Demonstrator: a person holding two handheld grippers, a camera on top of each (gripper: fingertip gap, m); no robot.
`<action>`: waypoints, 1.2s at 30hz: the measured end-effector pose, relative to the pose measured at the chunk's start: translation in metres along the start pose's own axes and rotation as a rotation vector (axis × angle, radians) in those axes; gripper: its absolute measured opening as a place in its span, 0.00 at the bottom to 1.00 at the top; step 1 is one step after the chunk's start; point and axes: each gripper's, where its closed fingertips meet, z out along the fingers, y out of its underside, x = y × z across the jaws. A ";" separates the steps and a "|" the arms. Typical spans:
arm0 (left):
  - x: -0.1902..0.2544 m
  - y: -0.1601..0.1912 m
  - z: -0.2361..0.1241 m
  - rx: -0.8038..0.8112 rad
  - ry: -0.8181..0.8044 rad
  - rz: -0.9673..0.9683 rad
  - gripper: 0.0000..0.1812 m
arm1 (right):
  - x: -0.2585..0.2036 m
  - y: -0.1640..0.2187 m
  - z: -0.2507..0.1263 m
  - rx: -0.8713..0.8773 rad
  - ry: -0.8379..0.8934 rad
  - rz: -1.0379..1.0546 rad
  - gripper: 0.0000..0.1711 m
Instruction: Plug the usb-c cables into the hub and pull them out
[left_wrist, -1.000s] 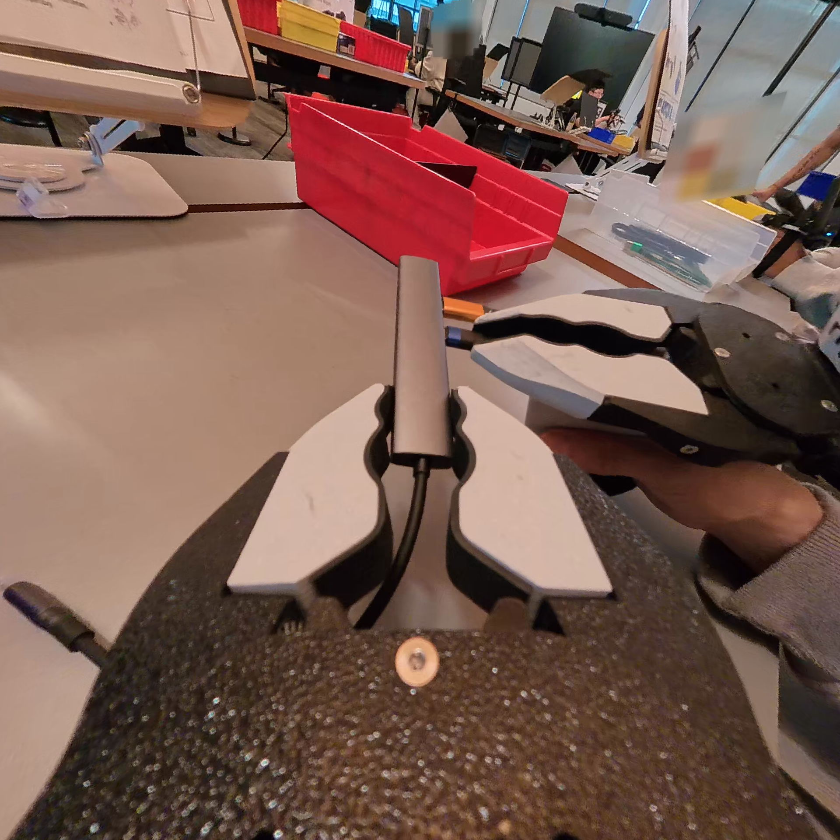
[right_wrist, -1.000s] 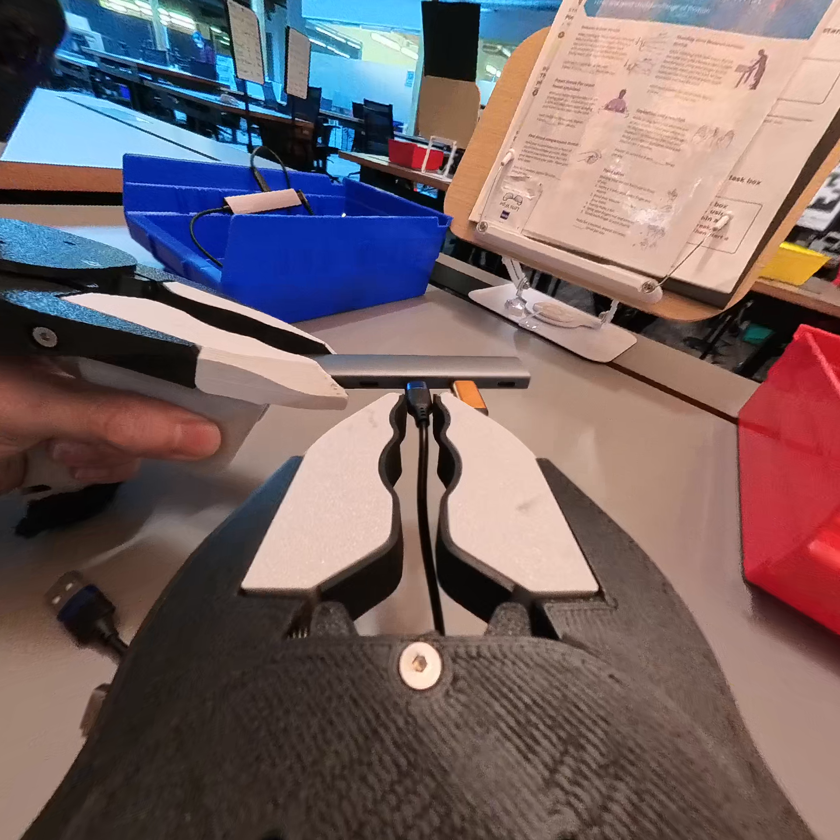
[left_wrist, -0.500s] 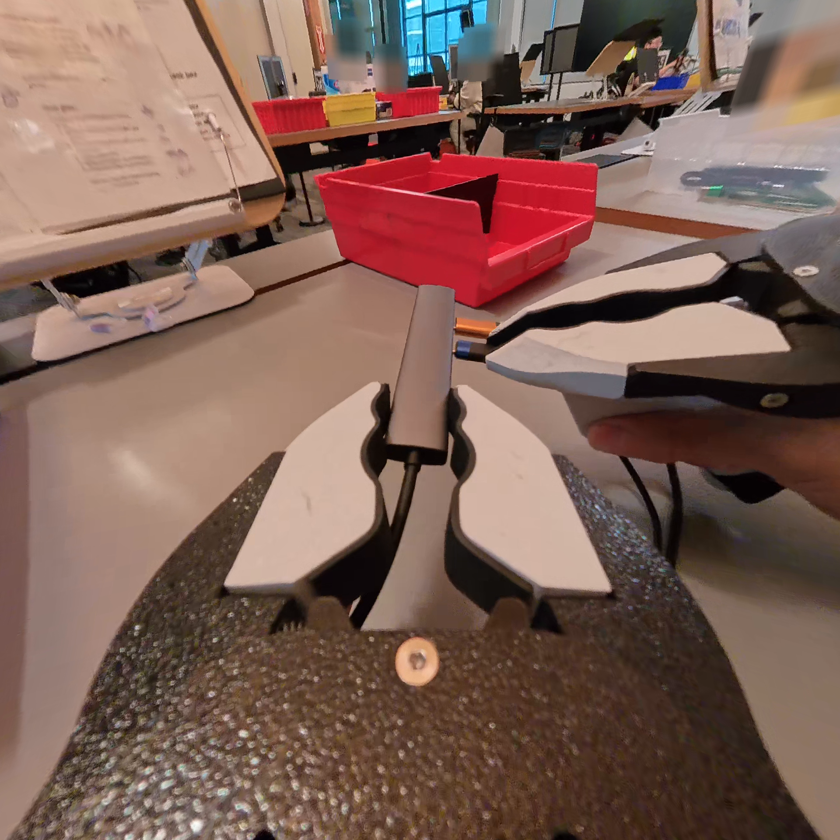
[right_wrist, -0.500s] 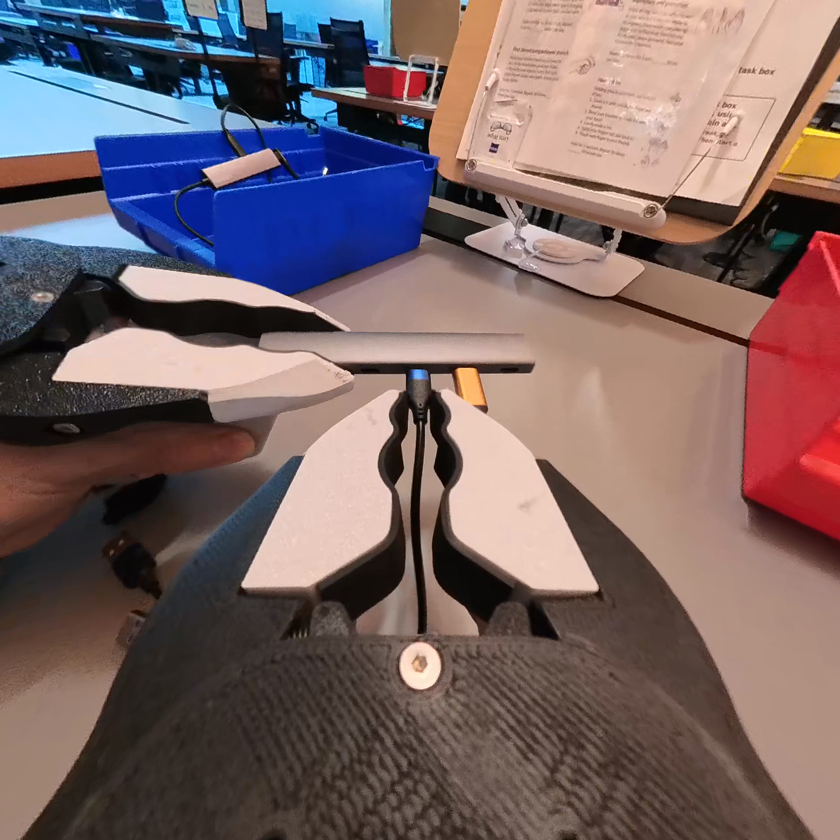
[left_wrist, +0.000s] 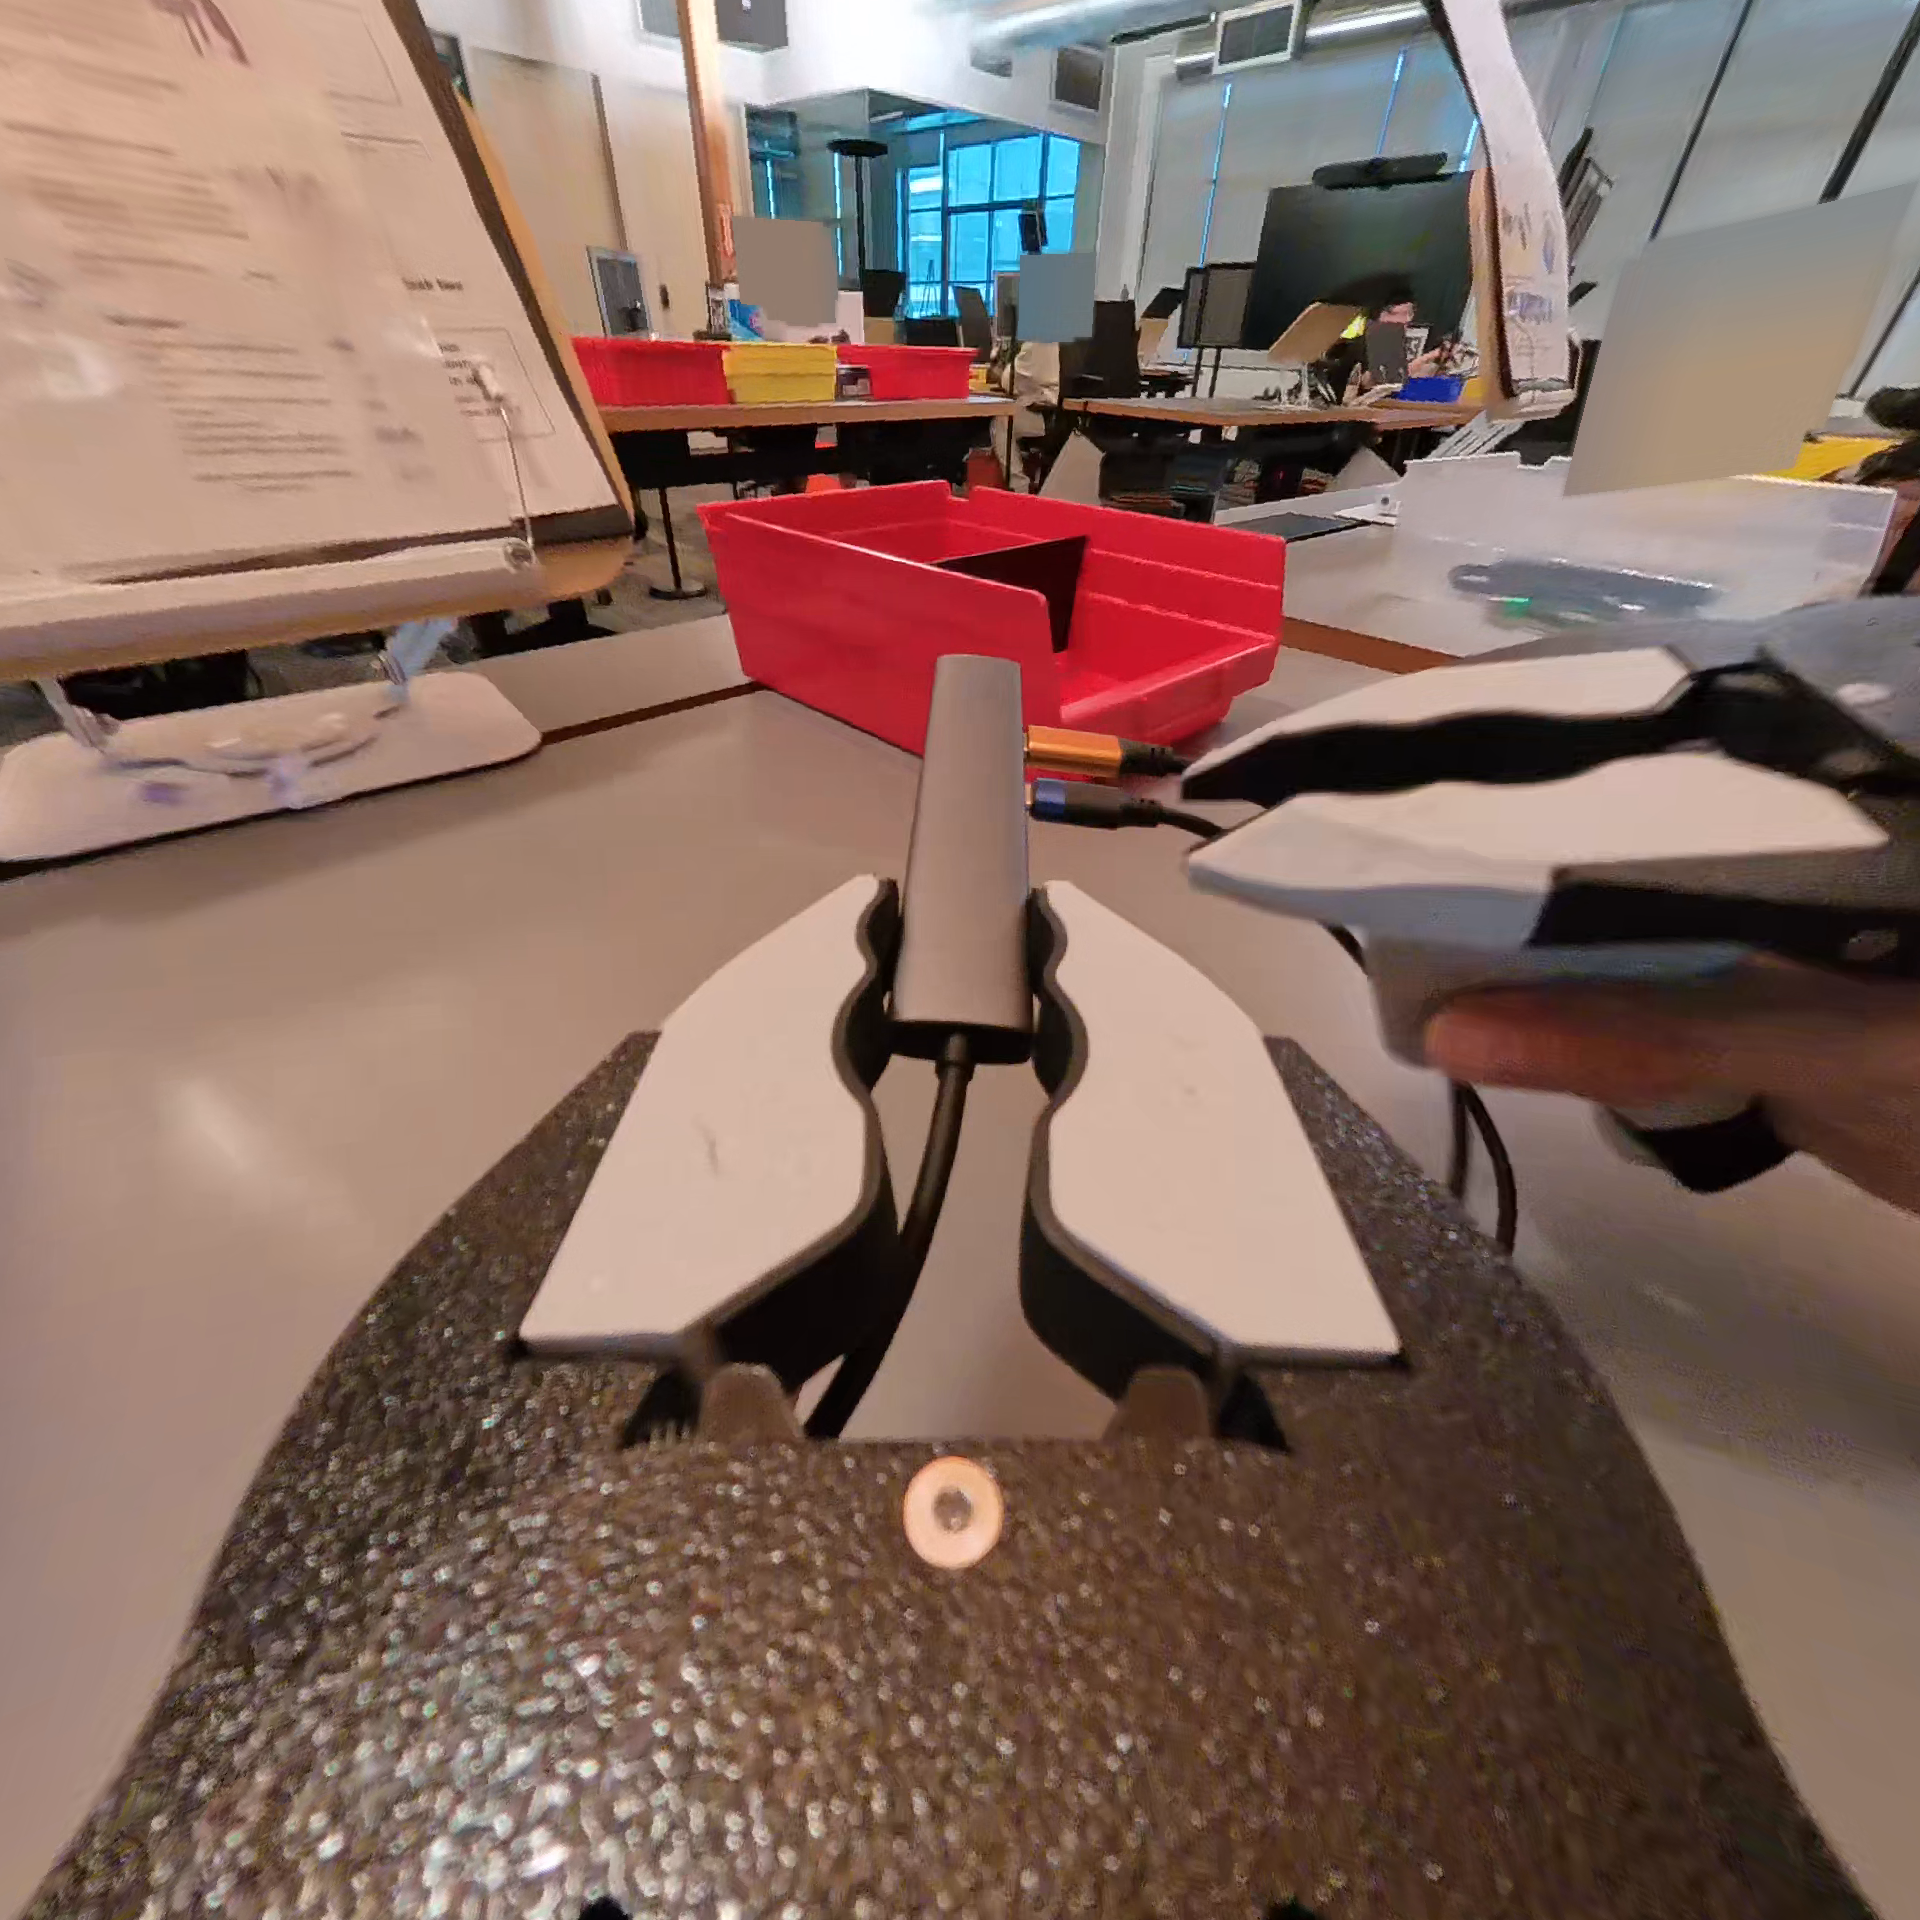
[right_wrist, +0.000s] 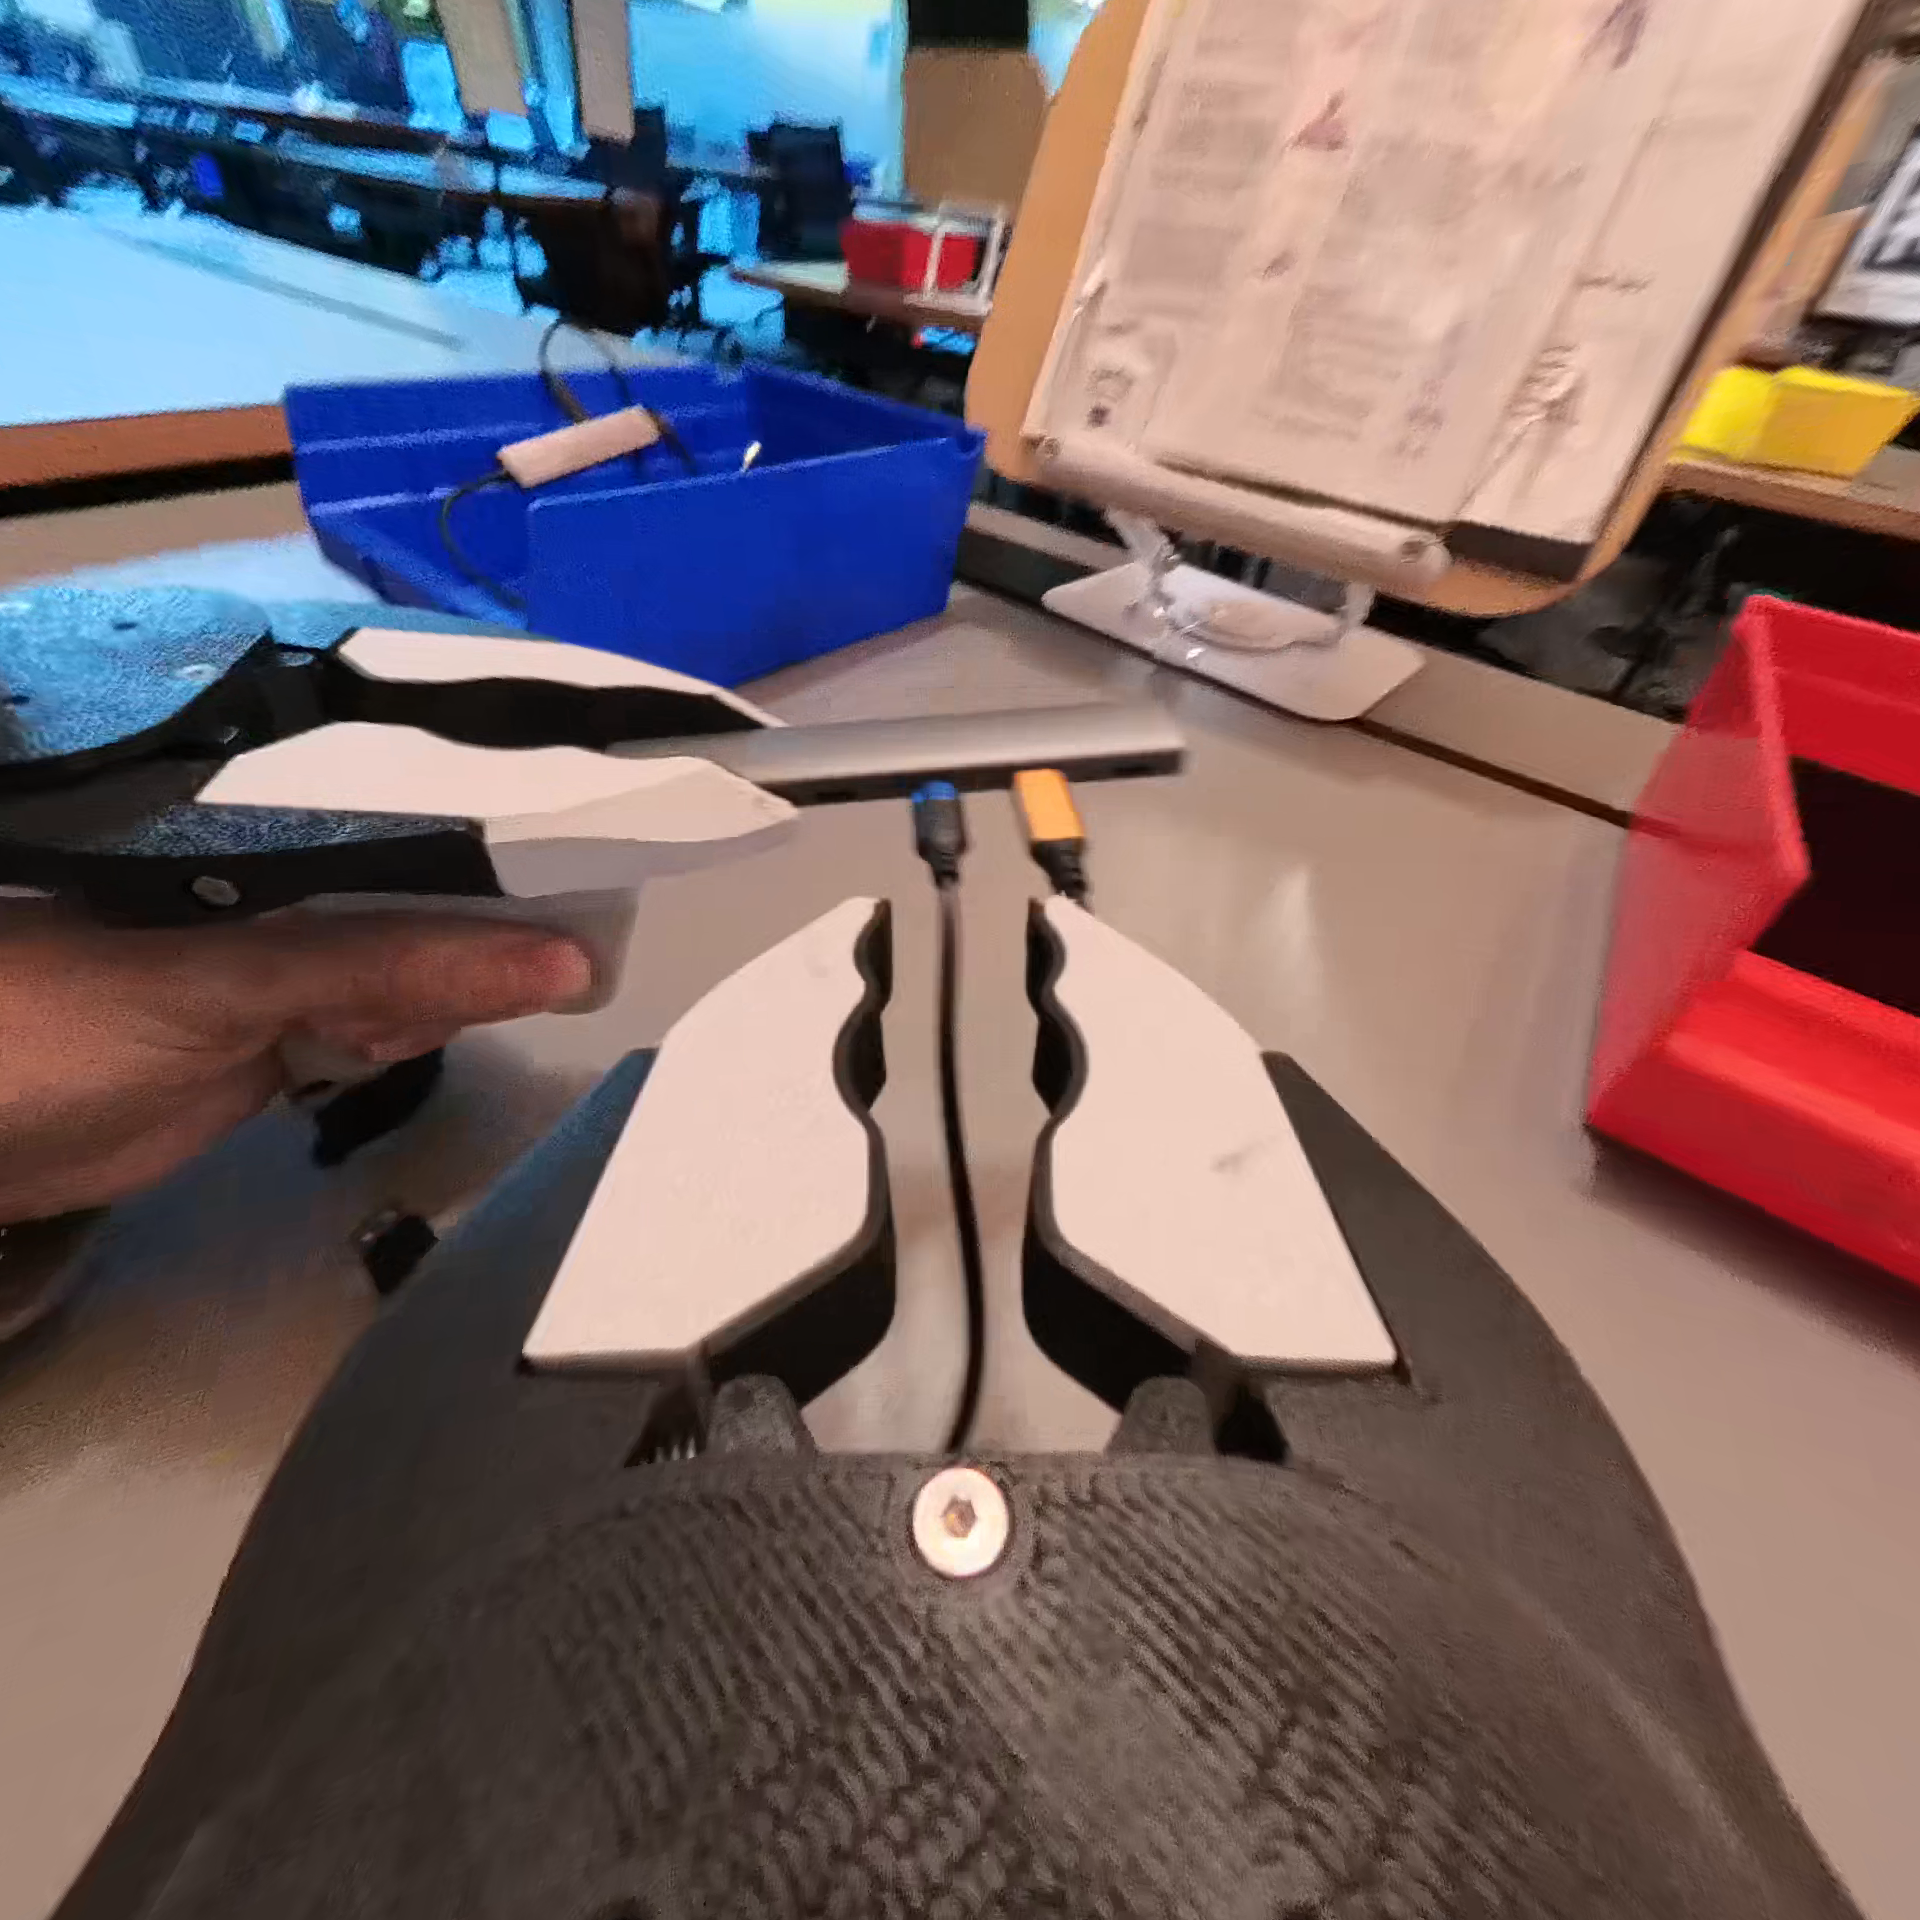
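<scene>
While your left gripper stays out of the way of the ports, its 2 fingers are clamped on the near end of the grey USB hub, which juts forward above the grey table, the hub's own black lead trailing back between the fingers. 2 USB-C cables sit plugged into the hub's side: the blue-collared plug and, just beside it toward the hub's far end, the orange plug. Your right gripper has its fingers apart, just short of the plugs and touching neither; the blue plug's black cable runs down the gap between them. A red bin stands beyond the hub, a blue bin behind your left gripper, and a document stand holds blurred pages at the table's back edge.
</scene>
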 end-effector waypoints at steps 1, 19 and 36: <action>0.004 0.000 0.001 0.003 0.004 -0.008 0.13 | -0.003 0.001 0.003 -0.003 -0.004 -0.019 0.13; 0.007 0.007 0.004 -0.013 0.030 -0.043 0.13 | 0.000 0.000 0.016 0.104 0.070 -0.005 0.07; 0.003 0.009 0.004 -0.029 0.039 -0.076 0.13 | 0.001 0.004 0.019 0.132 0.067 -0.010 0.07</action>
